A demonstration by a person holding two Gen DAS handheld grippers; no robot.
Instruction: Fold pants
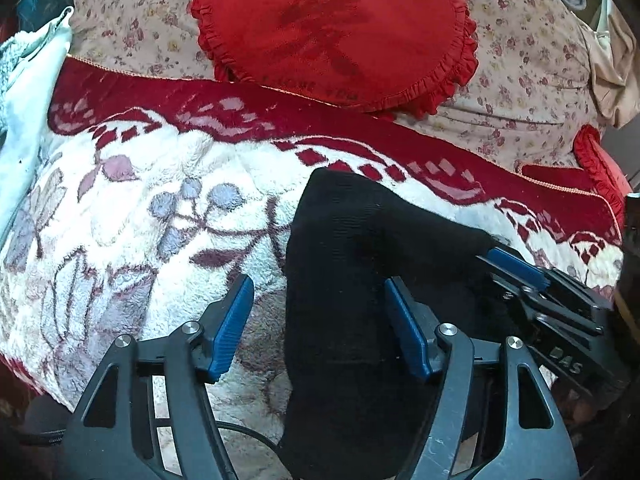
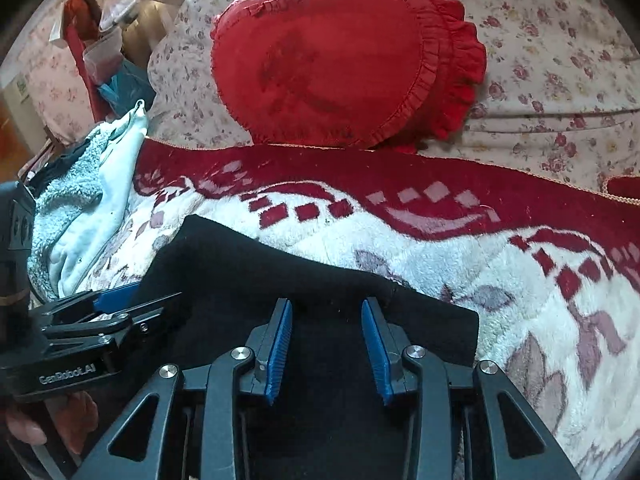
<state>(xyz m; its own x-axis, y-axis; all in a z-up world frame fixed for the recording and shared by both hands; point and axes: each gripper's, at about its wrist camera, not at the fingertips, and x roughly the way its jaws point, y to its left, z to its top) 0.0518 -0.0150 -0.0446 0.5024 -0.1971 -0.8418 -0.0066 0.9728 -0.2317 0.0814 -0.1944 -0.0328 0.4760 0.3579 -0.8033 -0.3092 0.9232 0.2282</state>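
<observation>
The black pants [image 1: 352, 264] lie on the bed, on a fleecy white-and-red blanket [image 1: 160, 216], already gathered into a compact dark bundle with one edge running diagonally toward the red border. In the right wrist view the same pants [image 2: 280, 264] fill the near middle, their far hem crossing from upper left to a squared corner at lower right.

The left gripper [image 1: 320, 328] stands wide: one blue pad rests over the blanket and the other over the cloth, so the left edge of the pants runs up between them with nothing pinched. The right gripper [image 2: 326, 344] sits at a middling spread directly above the fabric, and neither pad seems to press on it. It shows in the left view at the far right edge, its tip against the cloth's corner.

The step in hand looks like settling or re-gripping the fold. To do it well, each gripper should take a clean edge rather than a bunch: the left one along the long side beneath it, the right one at the hem corner. Both layers need catching together, or the underside will slip and the fold will skew. The fleece is grippy and may drag, so the cloth should be lifted clear before it is carried over.

Beyond, a red frilled heart cushion [image 1: 336, 36] leans on floral bedding [image 1: 532, 76], well apart from the work, and a pale towel [image 2: 80, 208] lies at the blanket's left edge.
</observation>
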